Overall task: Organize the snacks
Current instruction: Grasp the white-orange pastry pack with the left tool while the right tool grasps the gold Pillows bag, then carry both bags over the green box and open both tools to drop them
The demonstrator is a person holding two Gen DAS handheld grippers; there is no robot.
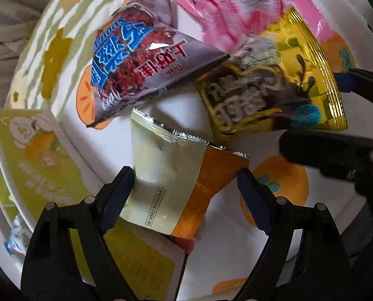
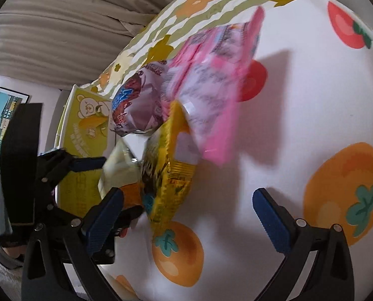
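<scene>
Four packets were heaped on the tabletop [image 1: 236, 258]; the left claw [image 1: 185, 183], pointed down, straddled the cream packet [image 1: 166, 173], jaws apart, for pinching; the right claw [image 2: 189, 213] was held apart beside the gold packet [image 2: 171, 175].

- A white cloth [image 2: 299, 105] printed with orange and red fruit, striped and flowered along its far edge.
- Beige pleated curtain [image 2: 61, 25] behind it.
- A framed picture [image 2: 3, 120] of buildings on the wall at left.
</scene>
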